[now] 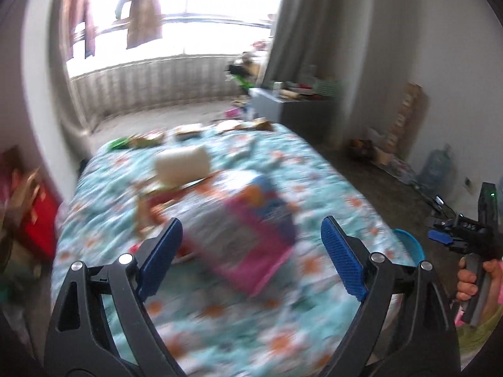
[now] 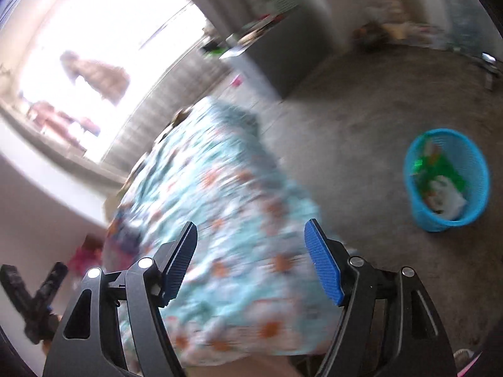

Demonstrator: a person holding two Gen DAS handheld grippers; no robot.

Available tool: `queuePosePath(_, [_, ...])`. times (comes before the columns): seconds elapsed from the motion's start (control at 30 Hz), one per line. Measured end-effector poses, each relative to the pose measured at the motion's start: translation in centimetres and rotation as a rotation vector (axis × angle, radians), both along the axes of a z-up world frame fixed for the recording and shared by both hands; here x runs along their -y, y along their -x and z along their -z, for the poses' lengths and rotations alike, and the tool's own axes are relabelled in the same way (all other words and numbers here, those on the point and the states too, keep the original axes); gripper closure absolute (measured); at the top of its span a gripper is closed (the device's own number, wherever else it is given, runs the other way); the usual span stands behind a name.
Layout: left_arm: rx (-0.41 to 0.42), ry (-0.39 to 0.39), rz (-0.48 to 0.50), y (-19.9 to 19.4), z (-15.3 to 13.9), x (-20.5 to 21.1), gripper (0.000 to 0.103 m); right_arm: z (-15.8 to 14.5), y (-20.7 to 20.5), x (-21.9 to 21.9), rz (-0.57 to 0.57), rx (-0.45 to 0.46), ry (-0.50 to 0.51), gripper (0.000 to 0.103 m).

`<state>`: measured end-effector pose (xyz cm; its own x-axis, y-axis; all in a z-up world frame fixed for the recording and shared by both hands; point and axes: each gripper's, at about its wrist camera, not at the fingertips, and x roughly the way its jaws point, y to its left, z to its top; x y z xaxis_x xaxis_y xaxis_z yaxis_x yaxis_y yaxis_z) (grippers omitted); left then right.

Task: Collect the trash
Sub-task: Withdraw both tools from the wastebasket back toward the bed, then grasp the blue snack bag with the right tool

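Clearly the job is only partly done. Going from the left: the left gripper [image 1: 251, 251] hangs over the bed [image 1: 314, 169], its fingers [image 1: 342, 260] spread wide with nothing between them. Just ahead of those fingers lies a pink and purple packet [image 1: 248, 235], blurred, flat on the flowered cover; beyond it sits a pale block-shaped thing [image 1: 184, 165], and past that, along the far edge, a scatter of wrappers [image 1: 151, 139] and scraps too smeared to name. All of that looks like trash yet to be picked up.

Further right, the right gripper [image 2: 251, 260] also has its fingers apart and empty, pointing across the corner of the bed. Off to the right of its fingers, on the floor, stands the blue basket [image 2: 471, 157], already holding some green and white rubbish [image 2: 443, 182]. So a few pieces are in and much remains; I would guess the packet goes next.
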<state>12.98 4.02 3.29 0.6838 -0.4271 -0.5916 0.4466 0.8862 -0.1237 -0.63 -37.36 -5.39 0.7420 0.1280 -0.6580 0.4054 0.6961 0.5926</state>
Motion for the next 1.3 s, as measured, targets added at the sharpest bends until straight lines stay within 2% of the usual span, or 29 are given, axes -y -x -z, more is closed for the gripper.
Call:
queuePosePath(0.23, [-0.046, 0.046, -0.103, -0.6, 2.7, -5.6, 0.018, -1.1, -4.9, -6.8, -0.199, 0.008, -0.06, 0.034])
queuePosePath(0.4, [-0.062, 0.076, -0.11, -1.1, 4.0, -7.1, 0.018, -1.8, -7.8, -10.4, -0.31, 0.021, -0.093, 0.034])
queuePosePath(0.6, [-0.087, 0.124, -0.117, -2.8, 5.6, -8.7, 0.018, -3.4, -12.2, -12.7, -0.376, 0.034, -0.075, 0.034])
queuePosePath(0.8, [-0.111, 0.187, -0.121, -3.9, 6.3, -9.7, 0.018, -3.8, -18.4, -13.7, -0.403, 0.022, -0.047, 0.034])
queuePosePath(0.87, [-0.124, 0.237, -0.093, -4.1, 6.3, -9.6, 0.018, -3.4, -20.2, -14.0, -0.409, 0.003, -0.052, 0.034])
queuePosePath(0.97, [-0.141, 0.295, -0.025, -4.3, 6.2, -8.5, 0.026, -2.5, -22.6, -14.6, -0.441, -0.026, -0.072, 0.035])
queuePosePath(1.0, [-0.141, 0.298, -0.003, -4.3, 6.1, -7.9, 0.028, -2.4, -23.0, -14.8, -0.455, -0.032, -0.068, 0.039])
queuePosePath(1.1, [-0.142, 0.282, 0.023, -4.5, 6.3, -6.6, 0.037, -2.5, -23.4, -15.7, -0.487, -0.039, -0.047, 0.057])
queuePosePath(1.27, [-0.187, 0.303, 0.053, -4.9, 7.2, -5.5, 0.05, -3.0, -22.1, -16.7, -0.521, -0.03, 0.001, 0.093])
queuePosePath(1.3, [-0.196, 0.305, 0.058, -4.9, 7.4, -5.4, 0.053, -3.1, -21.6, -16.7, -0.526, -0.024, 0.001, 0.094])
